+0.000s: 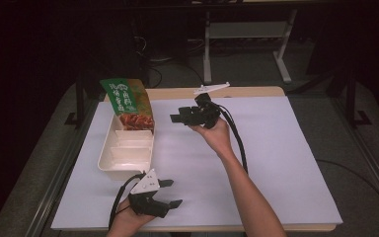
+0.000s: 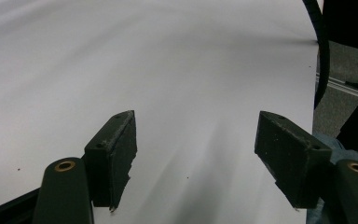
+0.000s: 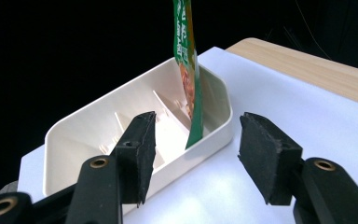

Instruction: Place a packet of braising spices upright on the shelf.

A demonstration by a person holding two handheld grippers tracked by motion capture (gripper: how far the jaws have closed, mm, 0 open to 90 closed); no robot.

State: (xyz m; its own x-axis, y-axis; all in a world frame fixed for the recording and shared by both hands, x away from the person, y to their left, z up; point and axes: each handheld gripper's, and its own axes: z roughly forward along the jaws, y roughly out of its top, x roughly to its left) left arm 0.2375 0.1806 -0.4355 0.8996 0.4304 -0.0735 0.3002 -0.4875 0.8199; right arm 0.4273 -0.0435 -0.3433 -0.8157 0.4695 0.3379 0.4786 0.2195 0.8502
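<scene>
A smooth white sheet (image 1: 276,163) covers the pale wooden table (image 1: 256,92), and near its far left edge sits a long cream plastic tray (image 1: 109,167) with rounded corners and thin dividing ribs. A glossy green snack packet (image 1: 128,103), flat and printed with white characters and reddish food, stands upright on end in the tray's far compartment, leaning on the wall. The right gripper (image 1: 181,116), matte black, hovers just beside the packet with jaws spread and empty; the left gripper (image 1: 170,193) rests near the front edge, jaws wide apart over bare sheet.
</scene>
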